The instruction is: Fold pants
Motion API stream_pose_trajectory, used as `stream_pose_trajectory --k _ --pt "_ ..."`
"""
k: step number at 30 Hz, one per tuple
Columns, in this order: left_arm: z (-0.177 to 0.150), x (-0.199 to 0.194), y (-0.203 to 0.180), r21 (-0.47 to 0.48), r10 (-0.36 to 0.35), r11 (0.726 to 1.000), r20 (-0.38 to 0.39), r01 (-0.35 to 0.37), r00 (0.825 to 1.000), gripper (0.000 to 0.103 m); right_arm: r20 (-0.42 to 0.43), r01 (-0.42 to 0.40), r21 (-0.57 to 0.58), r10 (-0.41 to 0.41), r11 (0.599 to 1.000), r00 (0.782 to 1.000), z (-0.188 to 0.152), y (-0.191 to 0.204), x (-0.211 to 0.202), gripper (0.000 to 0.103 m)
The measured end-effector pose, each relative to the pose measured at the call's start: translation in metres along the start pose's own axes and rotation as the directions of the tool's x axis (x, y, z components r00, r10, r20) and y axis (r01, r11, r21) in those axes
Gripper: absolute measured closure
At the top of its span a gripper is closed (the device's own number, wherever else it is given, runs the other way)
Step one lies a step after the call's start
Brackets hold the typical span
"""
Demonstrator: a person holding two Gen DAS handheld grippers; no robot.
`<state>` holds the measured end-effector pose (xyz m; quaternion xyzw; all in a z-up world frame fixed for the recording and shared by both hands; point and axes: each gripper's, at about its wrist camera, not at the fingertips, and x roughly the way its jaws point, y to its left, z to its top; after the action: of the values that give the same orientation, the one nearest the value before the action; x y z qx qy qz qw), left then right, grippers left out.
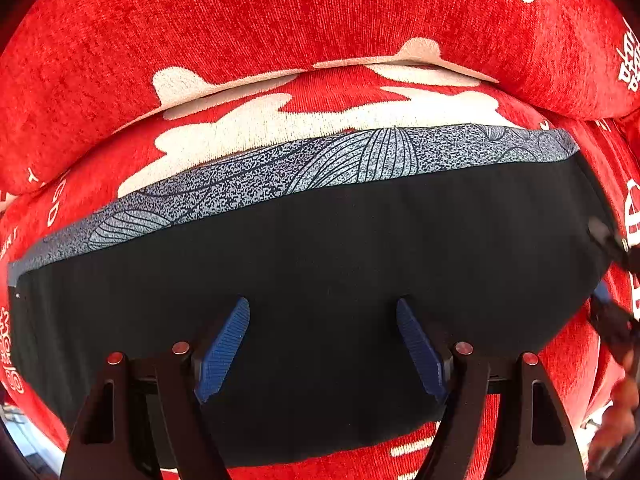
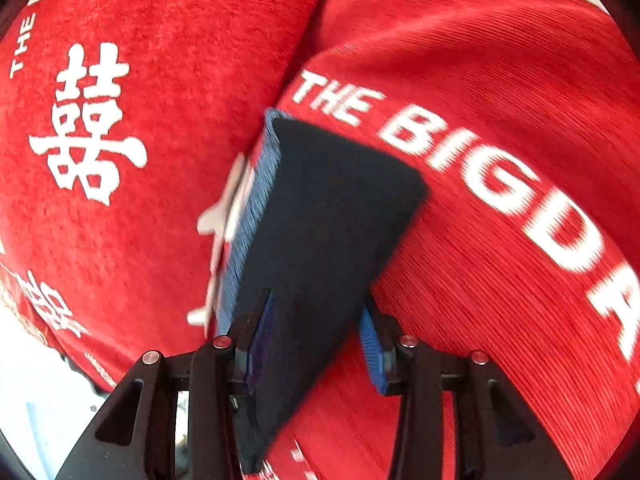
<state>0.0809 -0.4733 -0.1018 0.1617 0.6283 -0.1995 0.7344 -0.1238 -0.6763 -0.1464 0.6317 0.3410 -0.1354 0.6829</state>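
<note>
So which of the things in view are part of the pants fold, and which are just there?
Job:
black pants with grey patterned waistband
left gripper, open above them
right gripper, around their edge

Just there:
red printed cover underneath

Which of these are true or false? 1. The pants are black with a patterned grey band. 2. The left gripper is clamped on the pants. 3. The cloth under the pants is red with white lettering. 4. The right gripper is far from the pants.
1. True: the pants are black, with a patterned band along one edge.
2. False: the left gripper is open, its fingers spread over the pants.
3. True: the red cloth shows white lettering.
4. False: the pants lie between the right gripper fingers.
</note>
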Motion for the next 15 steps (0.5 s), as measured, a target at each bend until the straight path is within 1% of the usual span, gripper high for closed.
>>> stream_pose_trajectory --k 1,2,3,4,6,7,9,10,11,12,14,15 --pt "0.002 -0.004 0.0 -0.005 -0.012 1.0 -0.004 0.012 1.0 0.036 0.003 -0.003 0.007 0.003 1.0 1.0 0.002 0.003 0.004 0.055" --pt "0.002 -0.012 -0.005 -0.011 -0.015 1.0 0.002 0.015 1.0 0.046 -0.001 0.0 0.018 0.0 1.0 1.0 0.004 0.005 0.007 0.058" --pt "0.008 -0.017 -0.005 -0.019 -0.007 1.0 0.021 0.007 1.0 0.046 -0.015 0.021 0.031 -0.021 0.999 1.0 0.006 0.007 0.009 0.078" --pt "0.015 -0.021 -0.004 -0.032 0.01 0.999 0.05 -0.009 0.999 0.046 -0.025 0.013 0.036 -0.012 0.999 1.0 0.008 0.008 0.009 0.084" --pt "0.031 -0.023 -0.005 -0.046 0.026 0.999 0.084 -0.022 0.996 0.046 -0.023 0.007 0.005 -0.007 1.0 1.0 0.007 0.017 0.0 0.085" --pt "0.042 -0.019 -0.006 -0.052 0.037 0.998 0.084 -0.033 0.996 0.046 -0.02 0.008 -0.047 -0.009 0.999 1.0 0.006 0.028 -0.006 0.085" --pt "0.052 -0.006 -0.012 -0.054 0.034 0.998 0.064 -0.03 0.997 0.046 -0.016 0.002 -0.121 -0.004 0.993 1.0 0.001 0.043 -0.017 0.086" --pt "0.055 0.004 -0.018 -0.044 0.037 0.998 0.048 -0.035 0.998 0.046 -0.014 0.002 -0.151 -0.004 0.988 1.0 0.0 0.052 -0.018 0.086" --pt "0.053 0.013 -0.028 -0.013 0.065 0.998 0.05 -0.065 0.997 0.046 -0.012 0.005 -0.199 -0.007 0.98 1.0 -0.002 0.064 -0.022 0.086" --pt "0.051 0.013 -0.039 0.021 0.1 0.995 0.097 -0.102 0.99 0.046 -0.012 0.007 -0.24 -0.01 0.971 1.0 -0.005 0.074 -0.023 0.086" --pt "0.045 0.012 -0.051 0.073 0.146 0.985 0.14 -0.157 0.979 0.046 -0.011 0.013 -0.304 -0.018 0.953 1.0 -0.01 0.091 -0.026 0.087" --pt "0.045 0.011 -0.051 0.075 0.141 0.985 0.139 -0.153 0.98 0.046 -0.011 0.015 -0.342 -0.02 0.939 1.0 -0.013 0.103 -0.026 0.087"
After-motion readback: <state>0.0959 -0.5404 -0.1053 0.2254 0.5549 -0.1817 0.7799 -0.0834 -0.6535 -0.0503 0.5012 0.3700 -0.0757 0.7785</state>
